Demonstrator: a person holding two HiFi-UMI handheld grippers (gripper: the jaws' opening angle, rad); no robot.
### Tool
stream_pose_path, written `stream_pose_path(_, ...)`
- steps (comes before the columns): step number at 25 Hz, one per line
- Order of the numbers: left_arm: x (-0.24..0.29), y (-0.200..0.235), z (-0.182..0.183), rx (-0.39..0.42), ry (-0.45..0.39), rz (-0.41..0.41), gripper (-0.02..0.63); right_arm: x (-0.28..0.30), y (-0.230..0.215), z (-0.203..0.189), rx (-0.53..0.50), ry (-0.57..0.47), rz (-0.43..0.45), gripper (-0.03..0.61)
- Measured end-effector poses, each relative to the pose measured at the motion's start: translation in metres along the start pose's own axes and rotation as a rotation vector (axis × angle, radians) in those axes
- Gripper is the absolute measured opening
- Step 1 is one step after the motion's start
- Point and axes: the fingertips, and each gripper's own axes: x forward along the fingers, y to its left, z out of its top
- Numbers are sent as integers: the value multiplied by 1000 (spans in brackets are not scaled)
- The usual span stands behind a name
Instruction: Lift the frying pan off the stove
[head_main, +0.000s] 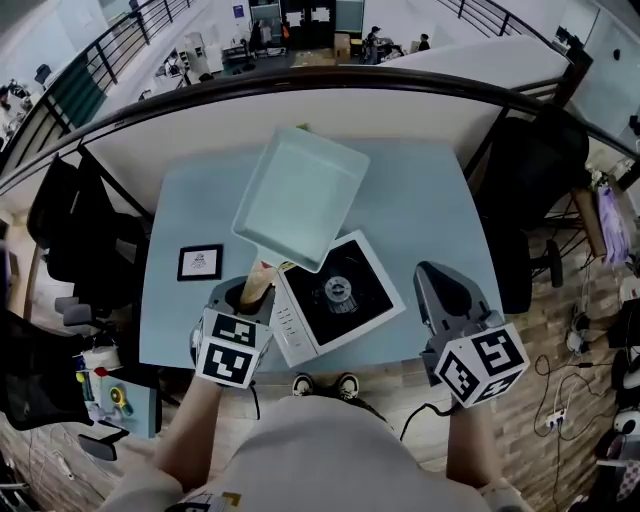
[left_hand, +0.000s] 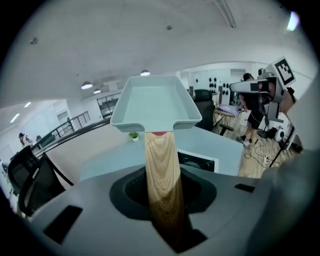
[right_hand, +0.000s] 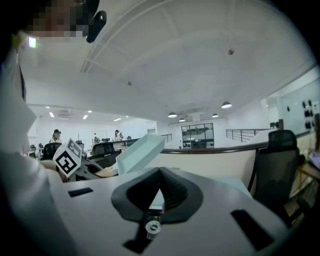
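Now clamping the handle (left_hand: 161, 175) in the left gripper (head_main: 254, 292), frying pan (head_main: 300, 195) extending straight ahead above the stove (head_main: 345, 300), right gripper (head_main: 440, 282) closed, empty.

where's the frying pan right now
In the head view the frying pan is left of centre, held up over the table just beyond the stove, its wooden handle clamped in the left gripper.

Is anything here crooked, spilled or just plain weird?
Nothing spilled or broken. The pan hangs tilted in the air above the stove, held by its wooden handle in the left gripper. The stove sits at an angle to the table edge.
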Motion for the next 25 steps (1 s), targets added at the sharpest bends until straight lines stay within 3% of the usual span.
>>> stream_pose_path(8, -68, 17, 67, -47, -262, 72, 106, -36, 7, 79, -78, -177, -12, 3)
stream_pose_path(15, -120, 28, 100, -46, -445, 165, 106, -67, 19, 110, -155, -271, -48, 3)
stream_pose_path(19, -138, 36, 109, -65, -503, 193, 106, -78, 28, 117, -163, -321, -29, 3)
stream_pose_path(25, -141, 31, 111, -68, -474, 158, 106, -76, 13, 105, -162, -274, -62, 3)
